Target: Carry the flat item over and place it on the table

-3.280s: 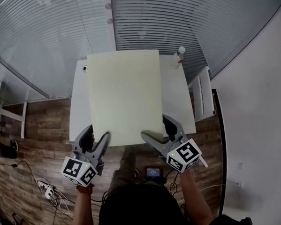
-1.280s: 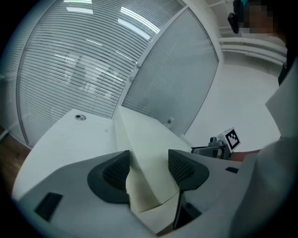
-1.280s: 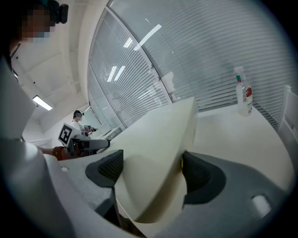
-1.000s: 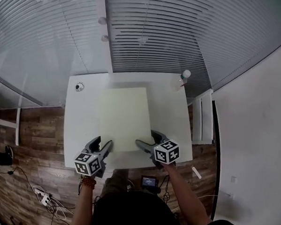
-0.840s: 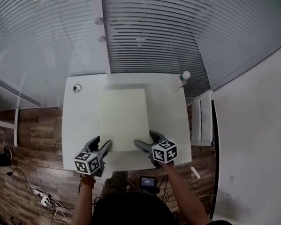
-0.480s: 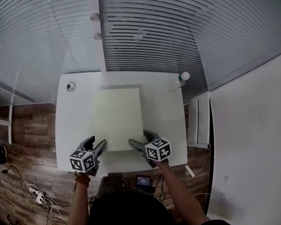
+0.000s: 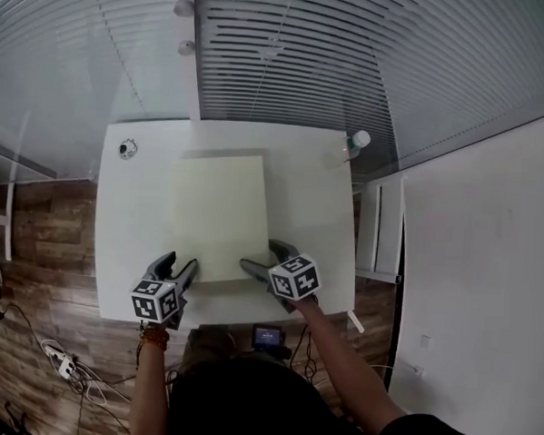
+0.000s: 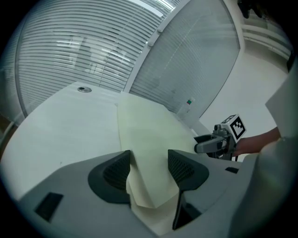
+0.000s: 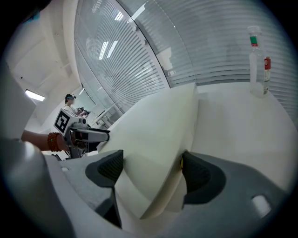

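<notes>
Pale-yellow flat sheet [image 7: 220,209] lies on white table [image 7: 126,223] | we keep left gripper [image 7: 182,263] and right gripper [image 7: 259,255] clamped on its near corners.

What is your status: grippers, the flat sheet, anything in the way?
Grippers: left gripper and right gripper each clamped on a near corner of sheet. Sheet over white table, near edge not released. Only bottle at far right corner, clear.

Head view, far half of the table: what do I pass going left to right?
small round fitting → pale flat sheet → bottle
</notes>
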### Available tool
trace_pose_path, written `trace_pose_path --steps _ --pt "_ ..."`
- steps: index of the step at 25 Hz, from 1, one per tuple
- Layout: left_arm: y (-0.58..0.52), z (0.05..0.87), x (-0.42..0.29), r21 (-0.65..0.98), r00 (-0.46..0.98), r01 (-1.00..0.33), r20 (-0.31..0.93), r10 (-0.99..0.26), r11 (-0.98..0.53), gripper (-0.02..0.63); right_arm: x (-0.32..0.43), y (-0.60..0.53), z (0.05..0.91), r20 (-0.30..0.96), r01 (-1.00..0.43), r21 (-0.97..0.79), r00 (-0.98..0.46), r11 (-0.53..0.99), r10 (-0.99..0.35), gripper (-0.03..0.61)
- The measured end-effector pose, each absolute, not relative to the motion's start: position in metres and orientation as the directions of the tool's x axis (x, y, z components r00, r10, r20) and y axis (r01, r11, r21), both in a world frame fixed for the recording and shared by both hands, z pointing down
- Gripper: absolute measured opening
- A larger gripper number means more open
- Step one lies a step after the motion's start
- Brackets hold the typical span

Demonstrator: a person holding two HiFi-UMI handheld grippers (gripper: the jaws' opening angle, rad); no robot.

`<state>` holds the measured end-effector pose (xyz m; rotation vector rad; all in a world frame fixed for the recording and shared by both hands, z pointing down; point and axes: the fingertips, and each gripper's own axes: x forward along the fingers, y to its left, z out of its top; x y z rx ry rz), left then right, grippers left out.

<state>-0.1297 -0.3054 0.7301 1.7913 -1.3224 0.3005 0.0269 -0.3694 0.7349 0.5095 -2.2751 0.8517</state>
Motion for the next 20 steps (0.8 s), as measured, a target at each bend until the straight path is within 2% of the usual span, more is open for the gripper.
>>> trace_pose_path --steps 20 --pt "-0.3060 0.7377 -0.1290 0.474 0.388 -0.880 0.705 -0.594 -0.012 0.256 0.0263 -0.3691 0.7383 0.710 -0.574 -0.404 -0.688 0.712 -0.151 0.391"
